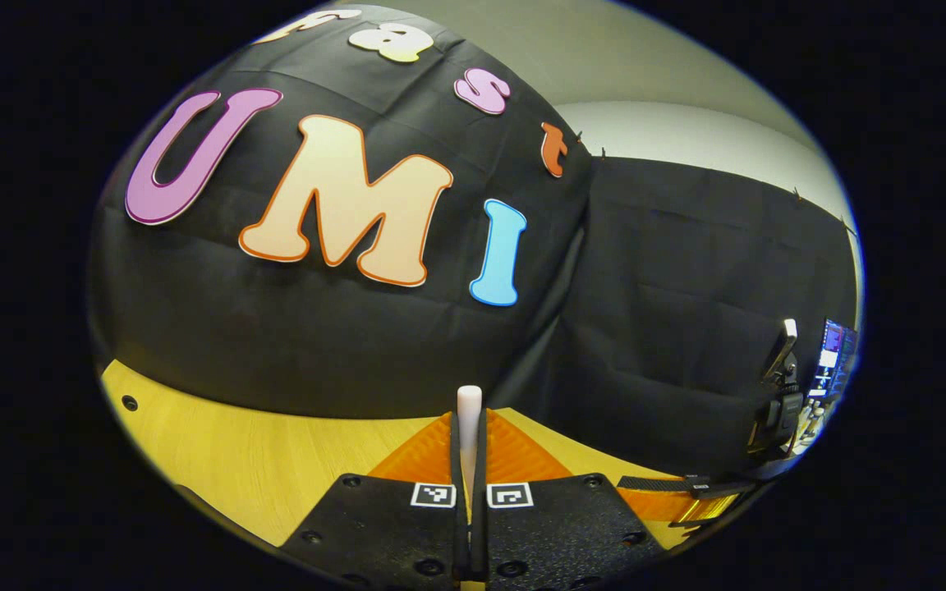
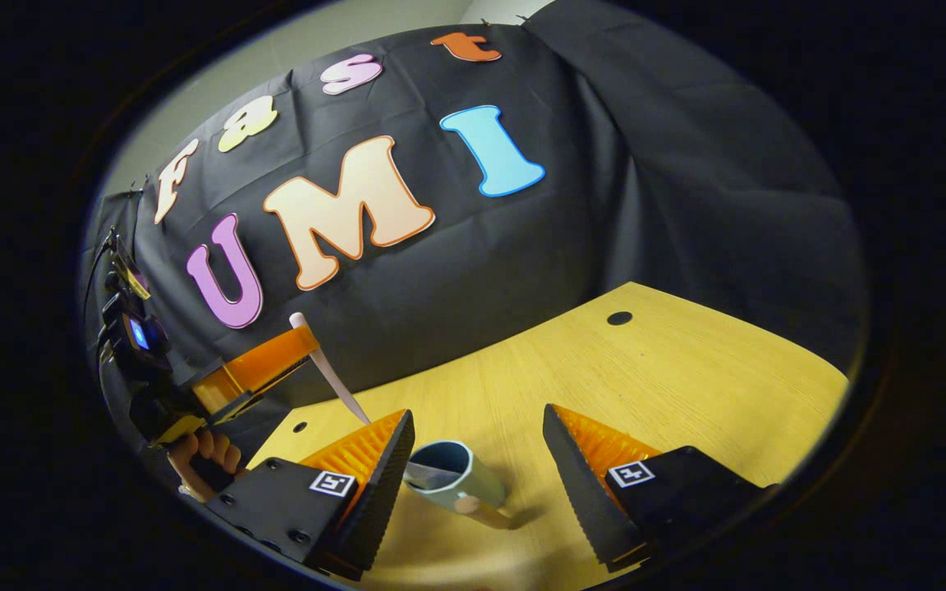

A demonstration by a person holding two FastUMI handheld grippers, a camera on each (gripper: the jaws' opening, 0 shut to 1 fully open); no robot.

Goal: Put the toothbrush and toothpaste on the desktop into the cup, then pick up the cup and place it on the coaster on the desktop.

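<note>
Your left gripper pinches the toothbrush upright, lifted off the desktop. Your right gripper hangs wide over the cup, midway along the near edge. Aim the tip at the mouth, lower slowly, then release.

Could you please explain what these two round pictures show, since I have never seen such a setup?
A person holds a two-finger gripper in each hand; a camera rides on each. In the left gripper view, the left gripper has its jaws shut on a slim white toothbrush, above a wooden desktop. In the right gripper view, the right gripper has its jaws wide open, with a cup on the desktop between them; something already rests inside it. The other gripper, with the person's hand, is farther off, holding the toothbrush.
</note>
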